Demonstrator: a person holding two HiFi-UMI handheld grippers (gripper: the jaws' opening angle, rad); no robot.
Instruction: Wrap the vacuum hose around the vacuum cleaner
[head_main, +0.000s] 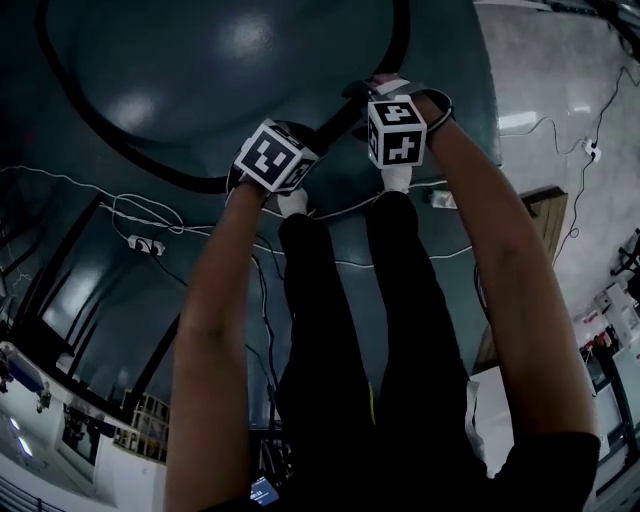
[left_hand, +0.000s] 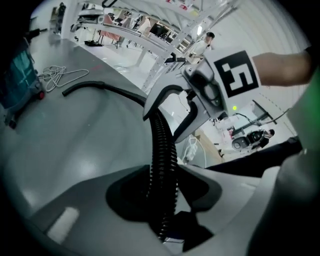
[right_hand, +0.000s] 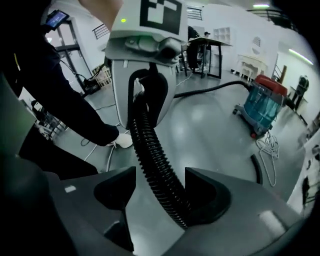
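A black ribbed vacuum hose (head_main: 110, 135) lies in a wide loop on the grey floor and rises to both grippers. My left gripper (head_main: 305, 150) is shut on the hose (left_hand: 162, 150), which runs straight up between its jaws. Just to its right, my right gripper (head_main: 385, 95) stands open. In the right gripper view the hose (right_hand: 152, 150) passes between those jaws and leans on the right-hand one, with a gap on the left. The vacuum cleaner (right_hand: 262, 102), with a teal tank and red top, stands on the floor some way off. In the left gripper view it (left_hand: 20, 75) shows at the left edge.
White cables (head_main: 60, 180) and a power strip (head_main: 145, 243) lie on the floor by the person's legs (head_main: 330, 300). A coiled white cord (right_hand: 270, 150) lies beside the vacuum. A wooden board (head_main: 540, 210) lies at the right. Tables and racks line the room's edges.
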